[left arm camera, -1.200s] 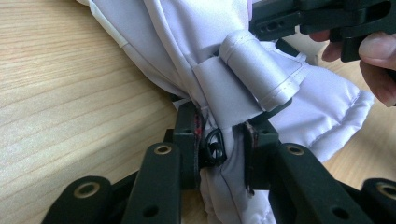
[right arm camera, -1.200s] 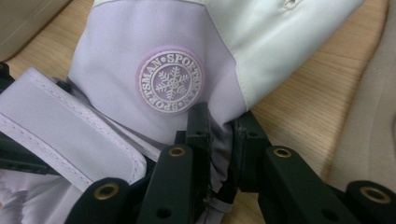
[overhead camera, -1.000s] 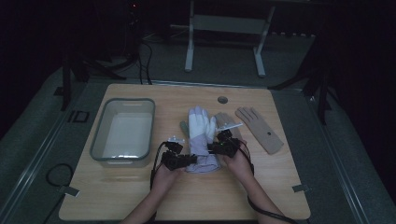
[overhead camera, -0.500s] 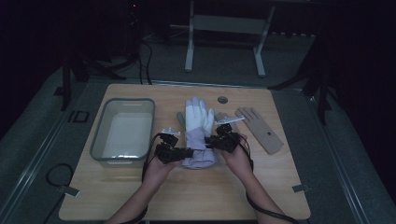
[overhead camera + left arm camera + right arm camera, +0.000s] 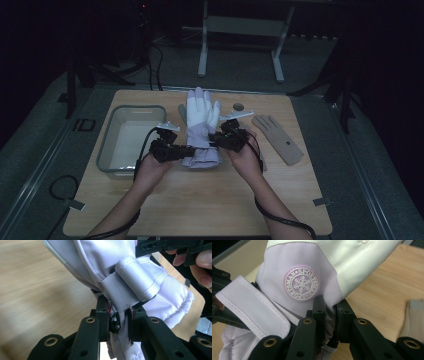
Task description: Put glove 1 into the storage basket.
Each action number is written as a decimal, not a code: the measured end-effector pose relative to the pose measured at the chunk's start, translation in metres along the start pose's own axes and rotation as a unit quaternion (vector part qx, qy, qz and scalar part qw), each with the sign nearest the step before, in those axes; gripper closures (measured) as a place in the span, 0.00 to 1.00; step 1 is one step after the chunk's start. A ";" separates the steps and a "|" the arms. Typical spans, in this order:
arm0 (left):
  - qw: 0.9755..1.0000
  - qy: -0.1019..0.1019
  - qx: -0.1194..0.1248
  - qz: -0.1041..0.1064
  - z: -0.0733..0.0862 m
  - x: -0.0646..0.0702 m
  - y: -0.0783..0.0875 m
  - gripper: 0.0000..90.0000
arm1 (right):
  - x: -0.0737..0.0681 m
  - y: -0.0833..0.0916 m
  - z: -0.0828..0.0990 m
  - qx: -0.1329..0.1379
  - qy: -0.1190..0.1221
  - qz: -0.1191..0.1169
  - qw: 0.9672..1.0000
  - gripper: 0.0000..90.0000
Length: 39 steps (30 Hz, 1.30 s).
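Jaws of both the left gripper (image 5: 181, 151) and right gripper (image 5: 216, 140) are pinched tight on the cuff of the white glove (image 5: 201, 122), apparently held clear of the table (image 5: 210, 195), fingers pointing away, beside the clear bin (image 5: 107, 150).

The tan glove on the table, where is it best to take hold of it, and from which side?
Probably the cuff of the tan glove, from its near right end: it lies flat, fingers pointing away, and that edge sits clear of the white glove.
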<state>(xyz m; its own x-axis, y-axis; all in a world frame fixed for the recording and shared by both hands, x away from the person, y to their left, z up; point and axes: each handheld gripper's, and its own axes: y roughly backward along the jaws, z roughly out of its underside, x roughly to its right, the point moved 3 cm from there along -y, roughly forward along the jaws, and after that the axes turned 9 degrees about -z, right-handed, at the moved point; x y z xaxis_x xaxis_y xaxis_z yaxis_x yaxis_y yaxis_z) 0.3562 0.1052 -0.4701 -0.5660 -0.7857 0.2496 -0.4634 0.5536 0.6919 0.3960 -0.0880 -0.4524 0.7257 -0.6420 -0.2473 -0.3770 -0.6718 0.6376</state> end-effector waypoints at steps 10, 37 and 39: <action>1.000 -0.016 -0.006 -0.017 -0.008 -0.027 0.032 0.84 | -0.022 -0.017 -0.030 0.009 0.002 -0.012 1.000 0.89; 0.996 -0.002 -0.043 -0.076 0.024 -0.133 0.116 0.84 | -0.105 -0.123 -0.092 -0.003 0.027 -0.060 0.998 0.89; 0.995 0.001 -0.058 -0.081 0.032 -0.144 0.113 0.84 | -0.108 -0.139 -0.090 -0.010 0.020 -0.063 0.998 0.89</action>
<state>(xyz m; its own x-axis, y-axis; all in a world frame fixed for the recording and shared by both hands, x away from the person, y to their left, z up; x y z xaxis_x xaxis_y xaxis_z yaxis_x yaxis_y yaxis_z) 0.3637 0.2897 -0.4496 -0.4893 -0.8624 0.1294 -0.4659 0.3840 0.7972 0.4213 0.1079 -0.4488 0.7889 -0.5373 -0.2981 -0.2698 -0.7388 0.6175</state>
